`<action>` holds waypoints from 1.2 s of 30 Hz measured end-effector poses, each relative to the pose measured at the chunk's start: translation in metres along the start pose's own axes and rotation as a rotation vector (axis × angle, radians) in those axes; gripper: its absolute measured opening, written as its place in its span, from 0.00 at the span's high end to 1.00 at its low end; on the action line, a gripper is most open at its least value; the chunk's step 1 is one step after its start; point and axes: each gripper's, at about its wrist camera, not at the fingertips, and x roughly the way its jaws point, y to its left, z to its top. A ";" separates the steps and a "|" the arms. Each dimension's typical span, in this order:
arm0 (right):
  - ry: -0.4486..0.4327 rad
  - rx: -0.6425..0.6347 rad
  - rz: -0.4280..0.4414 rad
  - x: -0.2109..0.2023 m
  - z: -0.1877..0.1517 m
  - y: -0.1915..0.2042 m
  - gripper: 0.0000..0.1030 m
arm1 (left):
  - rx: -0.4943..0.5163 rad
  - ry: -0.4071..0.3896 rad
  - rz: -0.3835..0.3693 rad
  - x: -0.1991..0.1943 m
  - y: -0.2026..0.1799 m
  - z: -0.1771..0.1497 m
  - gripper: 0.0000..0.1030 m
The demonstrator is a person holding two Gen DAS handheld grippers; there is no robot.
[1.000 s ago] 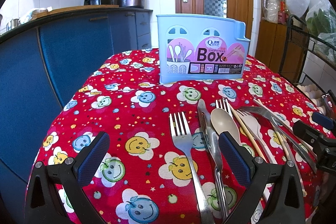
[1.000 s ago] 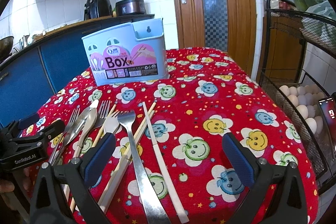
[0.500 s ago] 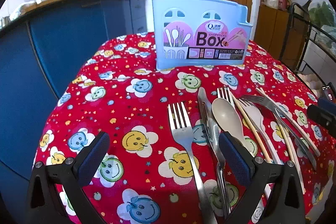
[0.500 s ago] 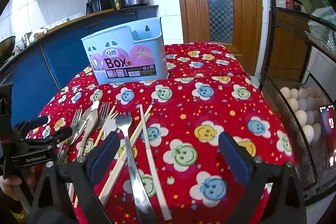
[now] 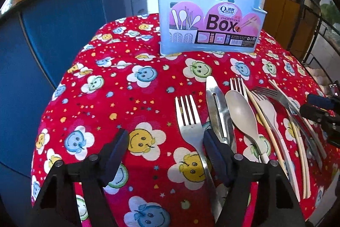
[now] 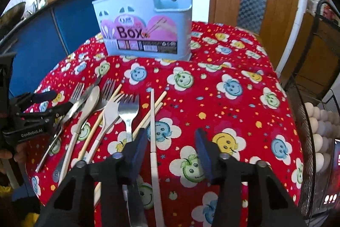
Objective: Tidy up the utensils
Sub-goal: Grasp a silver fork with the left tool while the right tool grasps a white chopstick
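Left gripper (image 5: 164, 154): jaws half spread and closing, narrower than a second ago, nothing pinched yet; the steel fork (image 5: 189, 120) has its neck in the gap, close to the right-hand finger (image 5: 214, 152), no pad pressing on it as far as the left wrist view shows. Right gripper (image 6: 171, 148): jaws closing too, far narrower than a second ago when they stood fully wide, nothing pinched; the white chopstick (image 6: 153, 137) runs through the gap just beside the left-hand finger (image 6: 138, 146), with red cloth between it and the other pad. Both cameras now look down more steeply on the cutlery than a second ago, with the fingers lower over it. My read: both hands are committing to a first pick, left on the fork, right on the chopstick; nothing has been organised yet. Landmark is the blue box (image 5: 209, 18), upright at the far side of the tablecloth (image 5: 102, 99), open top, nothing seen inside in the right wrist view. All utensils lie flat well short of the box, on the near side. Fork: long axis roughly toward the box, tines at the box end, handle toward the gripper. Knife (image 5: 215, 107) and grey spoon (image 5: 241, 114) just beside it, farther right, same heading, tip and bowl at the box end. Chopstick: long axis also toward the box.
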 end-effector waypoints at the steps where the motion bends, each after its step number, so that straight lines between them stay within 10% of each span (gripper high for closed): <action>1: 0.010 -0.009 0.005 0.002 0.000 0.000 0.61 | 0.002 0.004 0.000 0.001 0.000 0.001 0.29; 14: 0.076 -0.035 0.018 0.021 0.014 -0.002 0.79 | 0.016 0.091 -0.022 0.019 -0.001 0.019 0.31; 22: 0.095 0.043 0.076 0.023 0.021 -0.015 0.93 | 0.061 0.112 -0.079 0.016 -0.013 0.022 0.74; 36: -0.066 0.101 0.138 -0.020 0.031 -0.019 0.94 | -0.012 -0.024 -0.131 -0.013 -0.002 0.023 0.75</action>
